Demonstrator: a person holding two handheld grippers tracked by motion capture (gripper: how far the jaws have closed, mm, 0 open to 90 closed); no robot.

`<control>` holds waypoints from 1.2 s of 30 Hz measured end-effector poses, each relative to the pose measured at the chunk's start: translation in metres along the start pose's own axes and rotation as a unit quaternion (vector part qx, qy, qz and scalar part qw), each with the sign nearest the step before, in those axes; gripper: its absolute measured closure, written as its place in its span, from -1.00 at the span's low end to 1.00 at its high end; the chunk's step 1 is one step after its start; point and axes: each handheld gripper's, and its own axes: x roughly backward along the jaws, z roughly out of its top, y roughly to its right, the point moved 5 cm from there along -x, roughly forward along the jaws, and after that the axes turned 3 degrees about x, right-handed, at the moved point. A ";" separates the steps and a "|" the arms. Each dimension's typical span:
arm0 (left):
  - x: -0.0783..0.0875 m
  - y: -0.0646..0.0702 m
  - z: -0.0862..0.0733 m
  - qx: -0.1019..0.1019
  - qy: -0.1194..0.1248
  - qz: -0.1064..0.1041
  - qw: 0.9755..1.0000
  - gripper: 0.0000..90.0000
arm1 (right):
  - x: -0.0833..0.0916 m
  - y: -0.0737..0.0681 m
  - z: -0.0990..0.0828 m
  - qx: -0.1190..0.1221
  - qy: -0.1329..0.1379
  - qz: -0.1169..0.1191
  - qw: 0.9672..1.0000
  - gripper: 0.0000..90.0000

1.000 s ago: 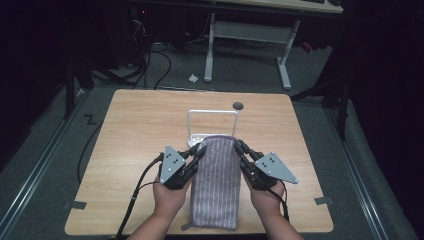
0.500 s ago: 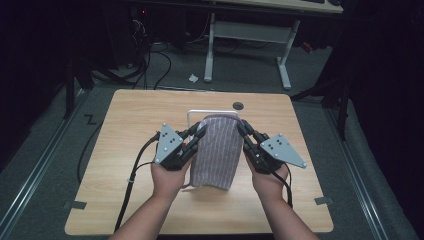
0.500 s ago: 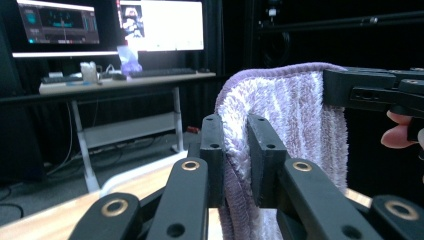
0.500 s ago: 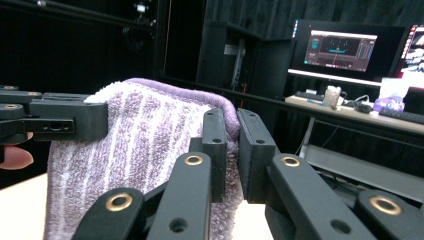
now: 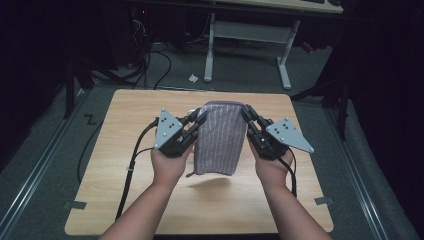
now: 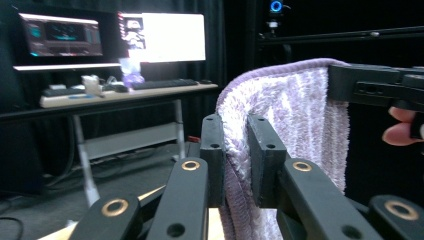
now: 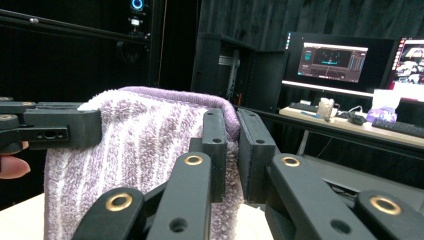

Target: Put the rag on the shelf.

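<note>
The folded purple striped terry towel [image 5: 220, 137] is held aloft between the tongs, one top corner clamped by the left gripper [image 6: 235, 160] and one by the right gripper [image 7: 231, 150], so a slipped edge could drop it onto the wooden table [image 5: 125, 165].

Striped towel [image 5: 220, 137] (lifted off the table [image 5: 125, 150]) between left gripper [image 5: 196, 121] and right gripper [image 5: 248, 118].

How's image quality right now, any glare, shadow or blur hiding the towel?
High view: table evenly lit, towel sharp, its soft shadow below, surroundings dark. Left gripper view: bright monitor blown out, towel readable. Right gripper view: near jaws slightly soft, towel clear.
</note>
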 end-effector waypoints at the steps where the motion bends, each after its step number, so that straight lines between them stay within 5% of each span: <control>1: 0.000 0.000 0.000 0.000 0.000 0.000 1.000 0.75 | -0.001 0.001 0.000 -0.004 -0.003 0.002 1.000 0.86; 5: -0.008 -0.008 0.000 0.007 -0.013 0.004 1.000 0.75 | -0.010 0.007 0.003 -0.013 -0.014 0.009 1.000 0.86; 15: -0.037 -0.033 0.013 -0.032 -0.021 0.022 0.999 0.75 | -0.046 0.021 0.009 -0.004 -0.018 -0.012 1.000 0.86; 20: -0.054 -0.051 0.017 -0.033 -0.033 0.034 0.998 0.75 | -0.067 0.030 0.007 -0.004 -0.027 -0.016 0.999 0.86; 26: -0.075 -0.073 0.024 -0.014 -0.029 0.037 0.999 0.75 | -0.095 0.041 0.002 -0.006 -0.035 -0.020 0.999 0.86; 29: -0.088 -0.086 0.023 0.016 -0.030 0.038 0.999 0.75 | -0.113 0.050 0.000 -0.007 -0.043 -0.025 0.999 0.86; 36: -0.108 -0.103 0.017 0.039 -0.046 0.048 0.997 0.75 | -0.134 0.058 -0.006 -0.004 -0.057 -0.026 0.998 0.86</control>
